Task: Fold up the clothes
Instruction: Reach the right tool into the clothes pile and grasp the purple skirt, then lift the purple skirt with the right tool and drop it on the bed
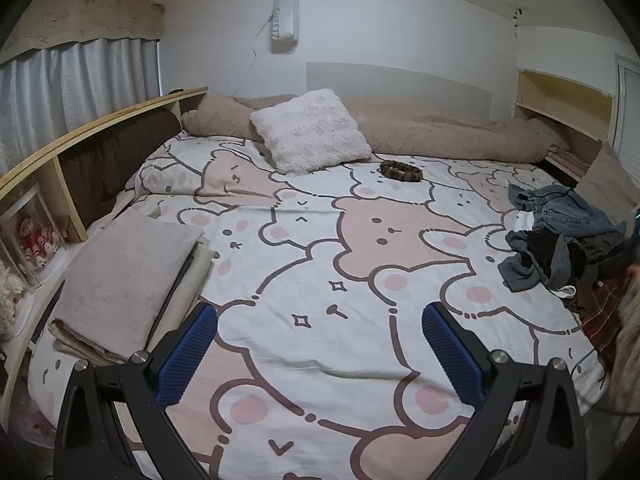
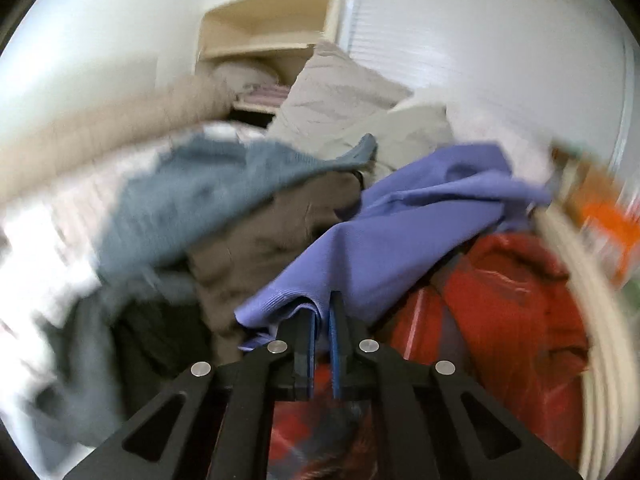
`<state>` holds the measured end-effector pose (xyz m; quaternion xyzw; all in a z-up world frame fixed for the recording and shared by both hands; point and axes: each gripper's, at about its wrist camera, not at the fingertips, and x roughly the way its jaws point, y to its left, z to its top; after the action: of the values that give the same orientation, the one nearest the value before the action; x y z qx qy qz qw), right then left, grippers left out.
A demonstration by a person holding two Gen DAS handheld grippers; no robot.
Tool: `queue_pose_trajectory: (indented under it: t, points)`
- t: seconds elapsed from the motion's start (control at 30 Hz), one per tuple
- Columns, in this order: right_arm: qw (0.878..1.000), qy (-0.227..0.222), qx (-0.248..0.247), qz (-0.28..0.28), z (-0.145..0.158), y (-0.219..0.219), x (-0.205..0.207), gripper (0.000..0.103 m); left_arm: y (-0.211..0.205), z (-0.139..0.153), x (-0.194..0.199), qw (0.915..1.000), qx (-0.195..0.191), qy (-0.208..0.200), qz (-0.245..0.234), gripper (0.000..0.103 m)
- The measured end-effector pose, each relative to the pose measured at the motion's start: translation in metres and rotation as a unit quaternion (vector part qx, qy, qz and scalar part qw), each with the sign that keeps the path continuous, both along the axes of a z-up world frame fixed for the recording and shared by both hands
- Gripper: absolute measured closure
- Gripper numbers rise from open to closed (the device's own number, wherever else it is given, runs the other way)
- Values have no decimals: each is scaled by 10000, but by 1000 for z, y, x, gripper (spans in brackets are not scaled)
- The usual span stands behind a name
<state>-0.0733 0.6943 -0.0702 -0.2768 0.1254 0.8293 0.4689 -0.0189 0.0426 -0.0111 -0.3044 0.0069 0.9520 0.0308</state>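
My right gripper is shut on the hem of a purple garment, which stretches up and right over a pile of clothes. The pile holds a grey-blue garment, a brown one and a red one. The right wrist view is blurred by motion. My left gripper is open and empty above the bear-print bedspread. The same clothes pile lies at the bed's right edge in the left wrist view. A stack of folded grey and cream clothes lies at the bed's left side.
A white fluffy pillow and a rolled beige blanket lie at the far side. A brown scrunchie sits on the spread. A wooden shelf headboard runs along the left. A beige pillow and shelf stand behind the pile.
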Motion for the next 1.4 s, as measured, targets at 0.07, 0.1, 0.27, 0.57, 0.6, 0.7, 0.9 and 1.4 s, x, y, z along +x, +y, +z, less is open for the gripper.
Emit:
queue_pose_trajectory:
  t: [0.07, 0.1, 0.27, 0.57, 0.6, 0.7, 0.9, 1.4]
  points:
    - [9993, 354, 102, 95, 39, 5, 9, 98, -5, 1, 2, 10000, 66, 27, 28, 0]
    - [9985, 411, 364, 90, 61, 3, 12, 98, -8, 1, 4, 9999, 100, 42, 40, 0]
    - [9808, 879, 1682, 451, 188, -28, 35, 98, -15, -3, 6, 9995, 322, 53, 53, 0]
    - [9020, 2196, 2535, 2717, 363, -189, 69, 98, -31, 1, 18, 9966, 776, 265, -61, 0]
    - [8902, 2329, 2450, 3055, 373, -208, 69, 98, -36, 4, 22, 9962, 808, 323, -34, 0]
    - [8496, 2678, 2189, 3982, 395, -269, 61, 98, -57, 15, 34, 9950, 827, 542, 154, 0]
    - [7719, 3240, 1515, 5255, 407, -365, 40, 99, -111, 36, 61, 9905, 687, 886, 795, 0]
    - [7354, -789, 750, 6689, 89, -412, 5, 99, -147, -8, 50, 9911, 592, 240, 1166, 0]
